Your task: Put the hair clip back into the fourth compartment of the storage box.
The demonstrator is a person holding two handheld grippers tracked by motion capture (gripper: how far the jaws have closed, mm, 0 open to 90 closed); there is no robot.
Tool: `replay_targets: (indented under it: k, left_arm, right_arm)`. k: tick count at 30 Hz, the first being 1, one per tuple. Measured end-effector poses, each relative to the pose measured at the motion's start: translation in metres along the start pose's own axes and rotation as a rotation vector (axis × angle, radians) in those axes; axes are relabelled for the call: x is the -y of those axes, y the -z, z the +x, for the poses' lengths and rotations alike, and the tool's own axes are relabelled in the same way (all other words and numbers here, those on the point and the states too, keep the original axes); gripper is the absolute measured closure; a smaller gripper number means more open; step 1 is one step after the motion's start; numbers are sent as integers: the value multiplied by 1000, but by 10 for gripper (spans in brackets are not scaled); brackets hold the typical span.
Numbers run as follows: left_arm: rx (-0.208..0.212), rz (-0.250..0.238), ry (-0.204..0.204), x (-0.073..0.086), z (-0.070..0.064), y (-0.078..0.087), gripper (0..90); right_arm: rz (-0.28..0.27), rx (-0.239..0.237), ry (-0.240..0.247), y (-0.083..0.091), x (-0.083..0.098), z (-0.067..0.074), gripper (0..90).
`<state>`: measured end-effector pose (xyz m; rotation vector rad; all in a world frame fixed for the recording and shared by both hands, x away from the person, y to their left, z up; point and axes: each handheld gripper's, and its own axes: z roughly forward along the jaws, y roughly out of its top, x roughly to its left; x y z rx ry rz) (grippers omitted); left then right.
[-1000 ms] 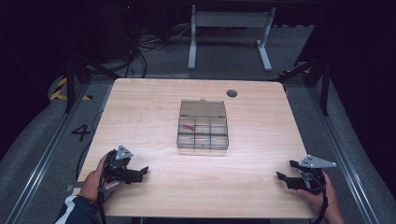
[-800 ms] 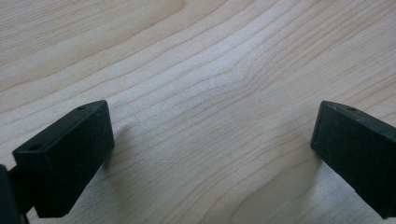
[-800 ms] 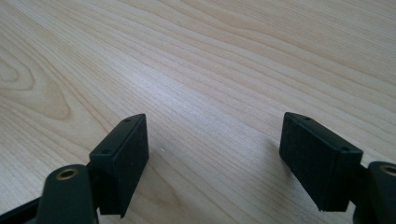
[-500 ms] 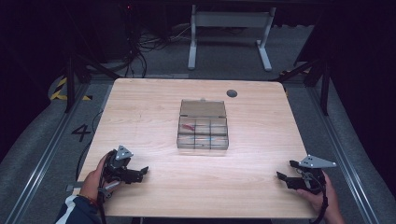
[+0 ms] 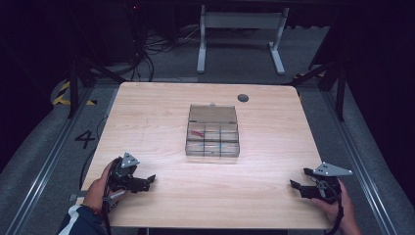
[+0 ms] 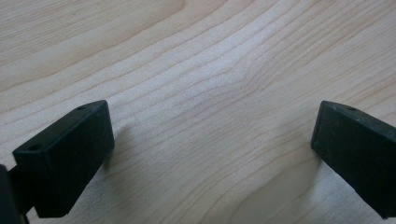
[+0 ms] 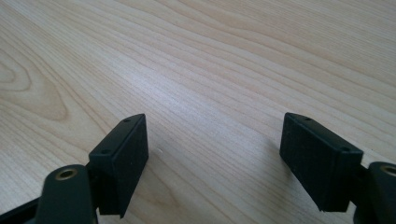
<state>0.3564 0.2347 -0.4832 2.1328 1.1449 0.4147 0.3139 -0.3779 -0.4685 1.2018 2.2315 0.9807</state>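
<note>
A clear plastic compartment box (image 5: 213,131) lies open in the middle of the wooden table (image 5: 161,107), with a small red item in one of its cells. My left gripper (image 5: 149,181) rests near the table's front left, held by a hand, and it is open. My right gripper (image 5: 297,178) rests near the front right corner, also open. In the left gripper view the left gripper (image 6: 212,140) has its jaws wide apart over bare wood. The right gripper view shows the right gripper (image 7: 215,154) with nothing between its jaws. Both grippers are far from the box.
A dark round grommet (image 5: 243,98) sits in the table near the back edge. Beyond the table stands a white metal frame (image 5: 240,29) on the dark floor, with cables at the back left. Yellow-black tape and a painted 4 (image 5: 84,139) mark the floor at left.
</note>
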Motion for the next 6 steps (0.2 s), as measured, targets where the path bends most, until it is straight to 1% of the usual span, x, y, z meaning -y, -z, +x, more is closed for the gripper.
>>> replay_targets:
  k: [6]
  left_arm:
    - [6, 6, -1, 0, 0, 0, 0]
  right_arm:
    - [0, -1, -1, 0, 0, 0, 234]
